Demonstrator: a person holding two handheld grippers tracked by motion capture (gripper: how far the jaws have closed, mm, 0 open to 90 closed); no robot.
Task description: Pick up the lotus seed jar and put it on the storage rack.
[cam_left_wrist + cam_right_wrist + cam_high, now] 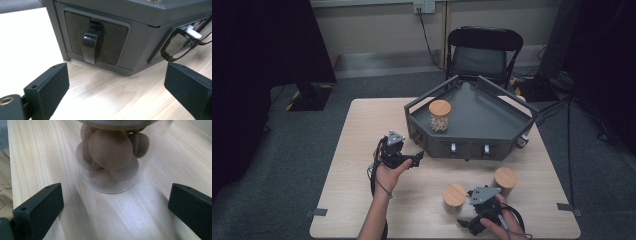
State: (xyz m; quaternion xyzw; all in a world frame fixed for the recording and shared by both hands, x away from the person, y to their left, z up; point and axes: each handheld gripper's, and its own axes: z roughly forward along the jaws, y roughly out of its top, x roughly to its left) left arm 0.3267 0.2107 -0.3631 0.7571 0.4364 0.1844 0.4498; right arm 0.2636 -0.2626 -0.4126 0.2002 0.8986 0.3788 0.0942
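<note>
The jar (110,157) nearest the right gripper (468,223) stood upright on the table (357,165), a clear glass cylinder packed with round brown nuts, just ahead of the spread jaws in the right gripper view and touching neither of them. In the high view the same jar (454,198) showed its flat wooden lid near the table's front edge, with the right gripper just beside it and the person's right hand (501,225) wrapped round the tool. A 2nd jar (505,180) with a matching lid stood close by, further to the right and slightly farther back. A 3rd jar (439,115) sat inside the dark grey tray (492,117), near its left wall.

The left gripper (417,159) pointed at the tray's front left corner, held in the left hand (388,172). Its jaws stood wide apart with nothing between them, and in the left gripper view a black latch (92,45) on the tray's side panel lay just ahead of them, untouched.
</note>
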